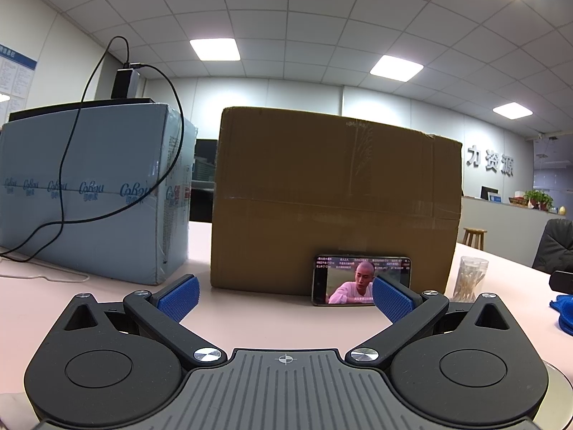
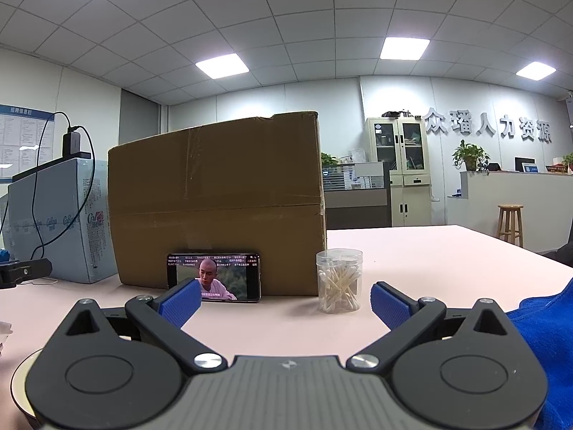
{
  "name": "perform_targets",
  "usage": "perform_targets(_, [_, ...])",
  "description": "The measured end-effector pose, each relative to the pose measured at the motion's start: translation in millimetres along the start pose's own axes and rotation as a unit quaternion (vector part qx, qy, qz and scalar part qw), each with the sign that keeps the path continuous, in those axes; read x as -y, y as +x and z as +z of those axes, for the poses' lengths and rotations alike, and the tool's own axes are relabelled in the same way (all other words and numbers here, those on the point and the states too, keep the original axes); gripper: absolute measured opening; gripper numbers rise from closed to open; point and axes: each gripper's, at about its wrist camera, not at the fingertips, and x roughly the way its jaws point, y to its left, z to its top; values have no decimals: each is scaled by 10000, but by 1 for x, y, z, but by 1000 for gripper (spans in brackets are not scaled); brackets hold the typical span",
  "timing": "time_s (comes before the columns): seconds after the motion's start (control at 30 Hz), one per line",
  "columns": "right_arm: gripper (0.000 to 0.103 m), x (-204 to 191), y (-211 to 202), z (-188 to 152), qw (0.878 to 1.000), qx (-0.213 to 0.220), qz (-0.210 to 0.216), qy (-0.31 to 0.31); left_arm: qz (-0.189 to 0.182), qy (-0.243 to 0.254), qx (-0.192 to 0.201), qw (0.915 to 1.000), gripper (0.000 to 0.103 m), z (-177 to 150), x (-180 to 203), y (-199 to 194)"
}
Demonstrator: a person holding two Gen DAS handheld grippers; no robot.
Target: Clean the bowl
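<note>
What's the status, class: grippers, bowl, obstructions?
Left hand-held gripper open, empty. Right hand-held gripper open, empty. Bowl only a rim at frame edge, untouched. Blue cloth beside right; nothing between fingers.

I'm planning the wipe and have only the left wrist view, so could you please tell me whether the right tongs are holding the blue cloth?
Observer: No, the right tongs are open and empty.
Operator: Thank you. Where is the cloth from that side?
Observer: The blue cloth lies bunched just right of the tongs' body, not between the fingers.
Operator: And the bowl, please?
Observer: Only a sliver of the bowl shows, at the lower left of the right wrist view. Its inside is hidden.
</note>
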Motion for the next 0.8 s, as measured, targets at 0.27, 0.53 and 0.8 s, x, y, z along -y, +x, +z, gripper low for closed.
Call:
perform_targets(0.27, [101, 1, 0, 0, 10000, -30, 46, -8, -42, 40, -14, 10000, 103, 0, 1, 0])
perform_targets(0.53, [101, -2, 2, -1, 9998, -35, 188, -112, -85, 99, -39, 9999, 103, 0, 2, 0])
perform_targets(0.8, [101, -7, 0, -1, 9993, 15, 316, -218, -293, 171, -44, 9994, 103, 0, 5, -1])
